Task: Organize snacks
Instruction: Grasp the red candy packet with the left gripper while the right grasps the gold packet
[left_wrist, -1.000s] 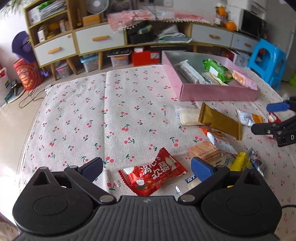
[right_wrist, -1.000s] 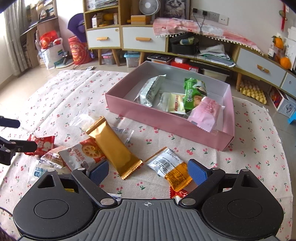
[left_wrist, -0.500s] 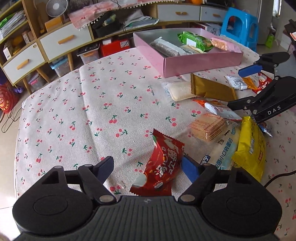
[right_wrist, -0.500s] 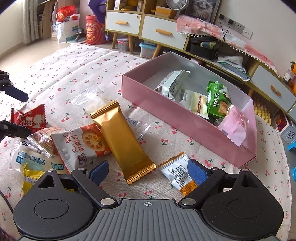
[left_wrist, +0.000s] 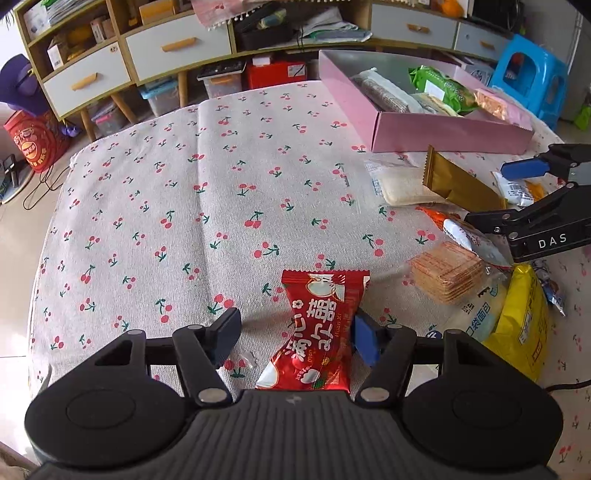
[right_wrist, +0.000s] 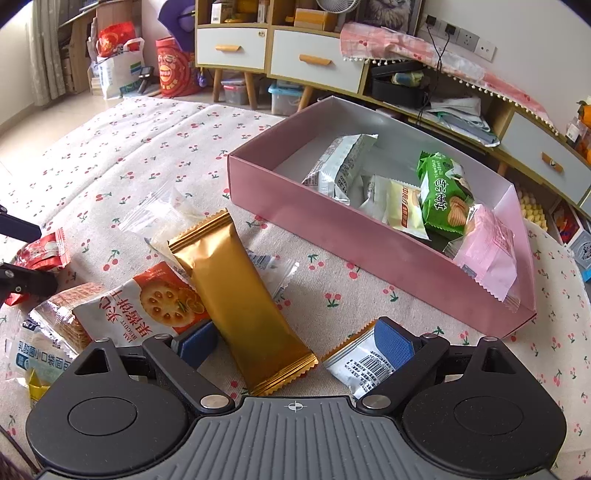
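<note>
My left gripper (left_wrist: 295, 334) is open around a red snack packet (left_wrist: 317, 328) that lies on the cherry-print cloth; the right pad touches it, the left pad is apart. My right gripper (right_wrist: 295, 345) is open over a gold packet (right_wrist: 240, 306), which lies between its fingers. The pink box (right_wrist: 332, 225) behind it holds several snacks. The box also shows in the left wrist view (left_wrist: 436, 129), at the far right. The red packet shows at the left edge of the right wrist view (right_wrist: 42, 254).
Loose snacks lie on the cloth: a biscuit packet (right_wrist: 147, 306), a cracker stack (left_wrist: 447, 271), a yellow packet (left_wrist: 524, 321), a white barcode packet (right_wrist: 362, 365) and a clear packet (left_wrist: 399, 181). Cabinets (left_wrist: 177, 44) stand behind. A blue stool (left_wrist: 532, 77) stands at the right.
My left gripper has turned so the red packet now lies upright between its fingers. My right gripper has moved forward and down over the gold packet.
</note>
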